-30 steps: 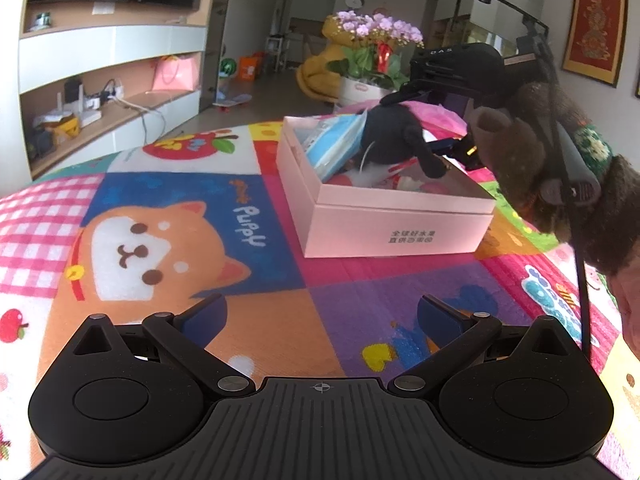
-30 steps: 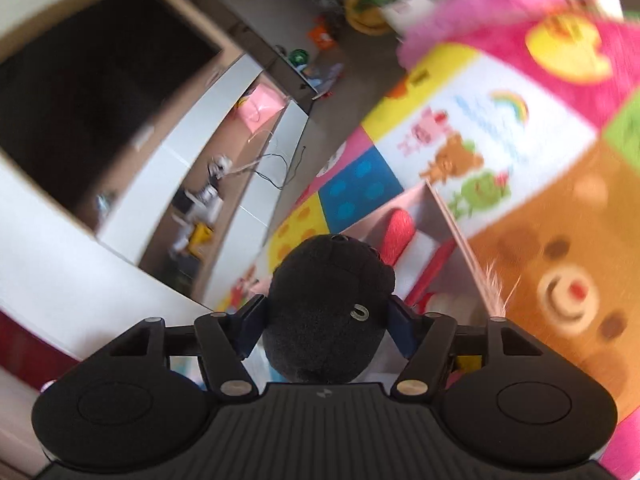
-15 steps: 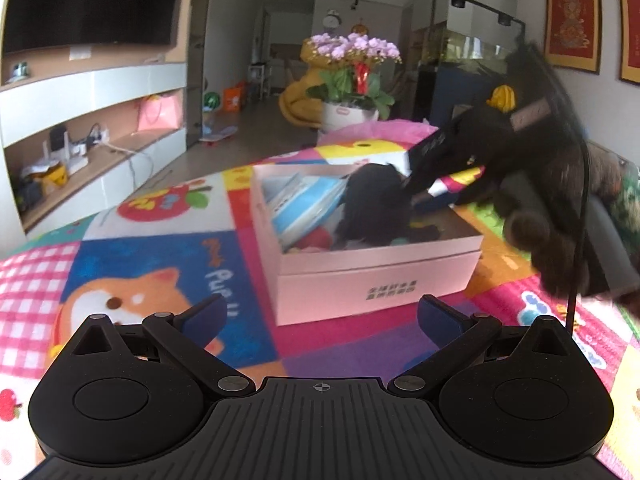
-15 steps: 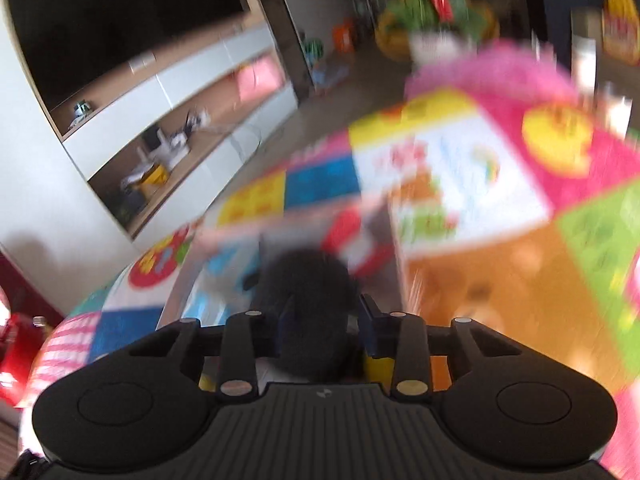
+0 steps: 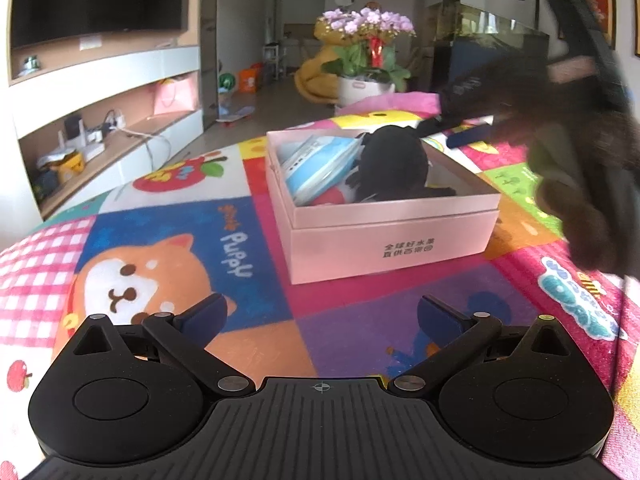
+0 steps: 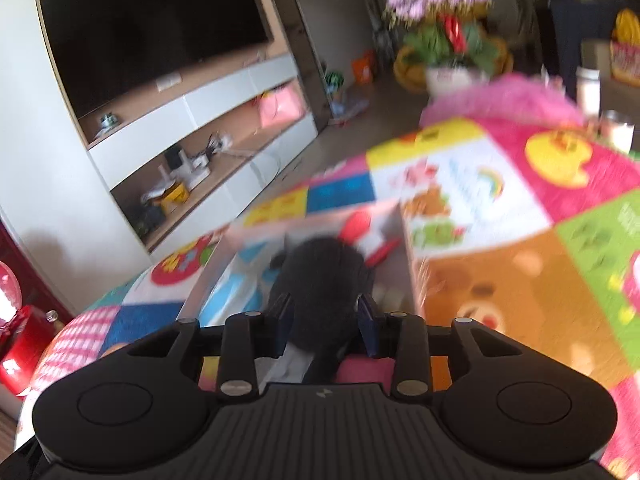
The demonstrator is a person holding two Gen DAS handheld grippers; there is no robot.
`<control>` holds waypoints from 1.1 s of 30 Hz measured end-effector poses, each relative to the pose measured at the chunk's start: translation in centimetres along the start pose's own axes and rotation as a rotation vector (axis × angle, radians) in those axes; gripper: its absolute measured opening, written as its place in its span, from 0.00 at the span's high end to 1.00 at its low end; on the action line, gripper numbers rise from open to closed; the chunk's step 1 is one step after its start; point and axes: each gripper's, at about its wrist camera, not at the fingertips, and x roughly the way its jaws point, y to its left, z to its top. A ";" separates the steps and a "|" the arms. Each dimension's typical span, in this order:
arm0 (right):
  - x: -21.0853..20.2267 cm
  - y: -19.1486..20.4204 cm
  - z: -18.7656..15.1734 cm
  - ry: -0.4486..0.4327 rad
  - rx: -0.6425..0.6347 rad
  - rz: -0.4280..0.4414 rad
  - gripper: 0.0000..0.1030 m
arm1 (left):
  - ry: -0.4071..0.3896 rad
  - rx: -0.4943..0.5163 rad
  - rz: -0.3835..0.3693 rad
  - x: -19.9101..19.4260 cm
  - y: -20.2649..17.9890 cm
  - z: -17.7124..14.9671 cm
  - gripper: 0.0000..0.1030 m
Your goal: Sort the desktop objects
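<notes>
A pink box (image 5: 392, 236) stands on the colourful play mat (image 5: 168, 232). In it lie a black plush toy (image 5: 394, 168), a blue-and-white packet (image 5: 320, 166) and something red. My left gripper (image 5: 320, 316) is open and empty, low over the mat in front of the box. My right gripper (image 6: 323, 320) is above the box's right side and shows blurred in the left wrist view (image 5: 464, 128). Its fingers stand apart on either side of the black plush (image 6: 320, 284), which rests in the box (image 6: 408, 256).
A flower pot (image 5: 366, 60) stands beyond the mat's far edge. A TV cabinet with shelves (image 5: 104, 120) runs along the left. A gloved hand (image 5: 576, 184) holds the right gripper at the right. The mat around the box is bare.
My right gripper lowered the black plush into the box, opened and pulled back up and to the right. My left gripper backed away from the box a little.
</notes>
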 end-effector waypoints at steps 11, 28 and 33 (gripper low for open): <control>3.2 -1.3 1.6 0.046 0.114 0.056 0.66 | 0.002 0.005 0.036 -0.2 0.8 0.0 0.00; -12.6 3.3 -17.6 0.057 -0.273 -0.042 0.00 | 0.024 0.018 0.108 -3.3 0.5 -5.3 0.00; -12.2 3.3 -18.0 0.042 -0.254 -0.117 0.00 | 0.032 0.000 0.143 -2.1 0.1 -4.8 0.00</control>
